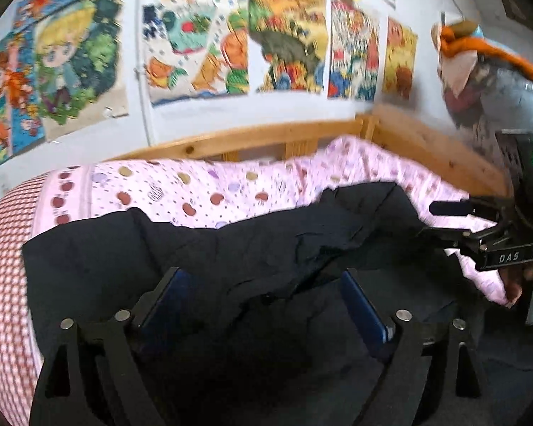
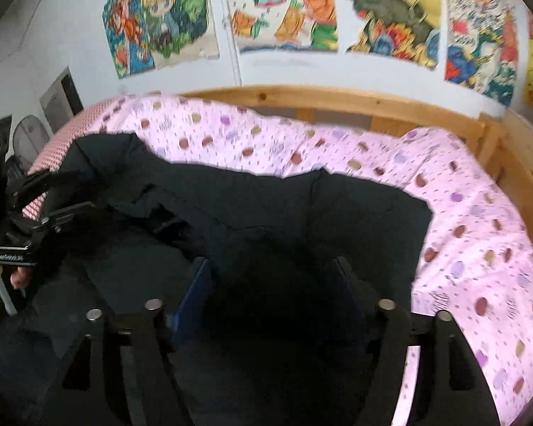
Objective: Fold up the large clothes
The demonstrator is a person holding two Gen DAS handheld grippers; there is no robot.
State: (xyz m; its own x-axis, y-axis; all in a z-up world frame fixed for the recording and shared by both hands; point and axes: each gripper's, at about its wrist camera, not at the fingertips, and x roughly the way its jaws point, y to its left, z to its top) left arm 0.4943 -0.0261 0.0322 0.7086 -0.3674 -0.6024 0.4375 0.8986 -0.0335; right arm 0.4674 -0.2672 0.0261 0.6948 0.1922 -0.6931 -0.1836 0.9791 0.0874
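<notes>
Nearest the lens in the left wrist view, the left tongs [image 1: 263, 298] stand wide apart with only dark cloth lying below them, nothing pinched between the blue pads. The right tongs [image 2: 273, 284] are likewise spread, a little less widely, and hold nothing; their blue pads hang just above the same cloth.

That cloth is the black garment [image 1: 209, 248], spread across the near part of the bed and reaching almost to its front edge. It lies in two or more layers, with a rumpled ridge running across its middle and a folded edge along the far side.

It looks soft and limp, likely fairly light, and should drape and sag wherever it is not supported. Being so dark, its seams and hems are hard to make out. The safest hold is probably at a corner or along the outer hem, one tong on each side, pinching all layers together so the under layer does not slip free.

Beyond the garment lies the pink spotted sheet [image 2: 462, 213], then the wooden bed rail [image 2: 302, 97], and last the wall of coloured posters [image 1: 195, 42].
</notes>
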